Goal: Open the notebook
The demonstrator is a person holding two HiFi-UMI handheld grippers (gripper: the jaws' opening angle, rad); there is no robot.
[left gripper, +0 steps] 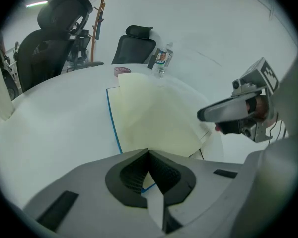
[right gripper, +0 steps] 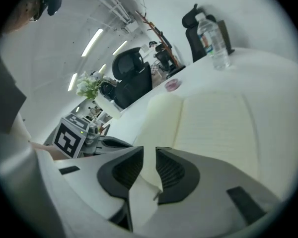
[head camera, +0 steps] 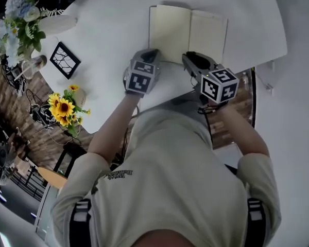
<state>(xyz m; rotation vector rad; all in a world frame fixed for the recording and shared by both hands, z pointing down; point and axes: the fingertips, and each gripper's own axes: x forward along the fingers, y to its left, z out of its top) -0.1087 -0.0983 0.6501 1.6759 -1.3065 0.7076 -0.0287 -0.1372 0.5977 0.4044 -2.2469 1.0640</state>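
**1. Claw state.** My right claw [right gripper: 149, 150] is parted. The pads stand a narrow gap apart and grip nothing, and a cream page shows through the gap. My left claw [left gripper: 149, 152] is closed, with the pad tips meeting at a point. A blue cover edge runs just under the tips. I cannot confirm from this angle whether that edge is nipped or only lies beneath them.

**2. Position.** The notebook [head camera: 188, 32] lies at 12 o'clock from both claws, on the white table [head camera: 108, 24]. The left claw sits at the notebook's 7 o'clock corner. The right claw sits at its 6 o'clock edge, close to the spine.

**3. Task status.** The notebook is open, with two cream pages spread to either side of the spine. By my judgement the opening step is complete and the step in hand is release.

**4. Next move.** Draw the right claw back toward 6 o'clock without catching a page edge. Lift the left claw only if the spread stays flat.

**5. Surroundings.** A water bottle [left gripper: 162, 61] stands beyond the notebook at 12 o'clock, well apart. A picture frame [head camera: 65, 59] lies at 9 o'clock.
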